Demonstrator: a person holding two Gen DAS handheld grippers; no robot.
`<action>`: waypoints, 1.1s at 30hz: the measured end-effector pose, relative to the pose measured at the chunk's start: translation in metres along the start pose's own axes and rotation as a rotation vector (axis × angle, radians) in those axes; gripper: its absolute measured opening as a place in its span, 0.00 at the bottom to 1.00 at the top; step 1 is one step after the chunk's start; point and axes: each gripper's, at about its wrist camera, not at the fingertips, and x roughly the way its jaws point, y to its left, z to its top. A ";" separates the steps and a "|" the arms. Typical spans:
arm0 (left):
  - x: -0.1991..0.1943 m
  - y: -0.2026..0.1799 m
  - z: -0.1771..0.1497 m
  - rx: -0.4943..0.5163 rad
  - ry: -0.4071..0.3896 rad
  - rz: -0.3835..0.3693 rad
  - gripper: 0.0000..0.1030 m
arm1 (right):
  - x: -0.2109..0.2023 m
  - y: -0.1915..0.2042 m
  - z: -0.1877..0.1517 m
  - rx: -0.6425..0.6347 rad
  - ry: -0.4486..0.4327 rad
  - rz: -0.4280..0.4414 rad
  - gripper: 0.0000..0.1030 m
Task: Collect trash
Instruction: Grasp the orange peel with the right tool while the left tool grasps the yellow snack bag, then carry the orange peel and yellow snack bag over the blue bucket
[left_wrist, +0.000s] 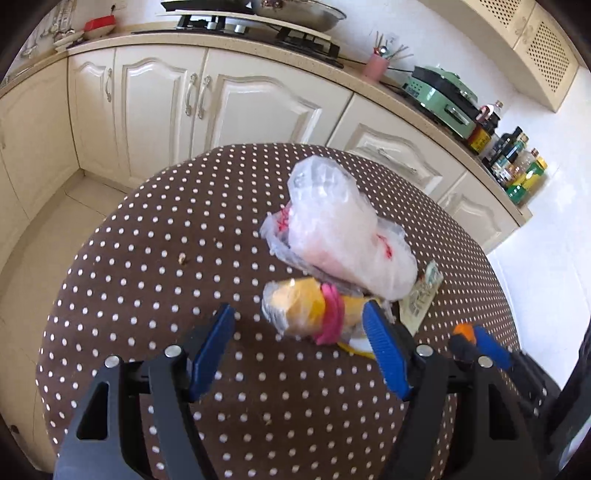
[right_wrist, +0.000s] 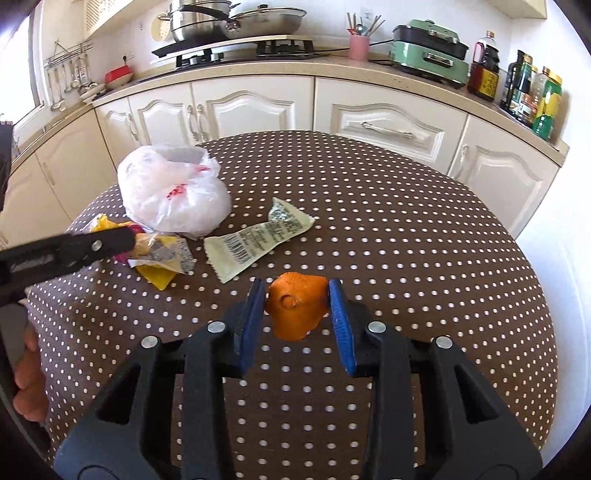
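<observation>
A crumpled yellow wrapper with a pink band lies on the brown dotted tablecloth, just ahead of my left gripper. That gripper is open, its blue pads apart on either side of the wrapper's near end. Behind the wrapper sits a white plastic bag. A pale green sachet wrapper lies flat beside it. My right gripper is shut on a piece of orange peel and holds it slightly above the cloth. The left gripper's black finger reaches over the yellow wrapper.
A small crumb lies on the cloth at left. Cream cabinets and a counter with a stove, a green appliance and bottles curve behind the table. A person's hand shows at the left edge.
</observation>
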 end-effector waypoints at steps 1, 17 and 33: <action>0.003 -0.002 0.001 0.009 0.002 0.000 0.68 | 0.000 0.001 0.000 -0.002 0.001 0.000 0.34; -0.041 0.020 -0.023 0.074 -0.044 -0.045 0.41 | -0.031 0.038 -0.003 -0.019 -0.059 0.063 0.34; -0.165 0.171 -0.071 -0.035 -0.192 0.077 0.41 | -0.082 0.229 -0.001 -0.189 -0.126 0.288 0.34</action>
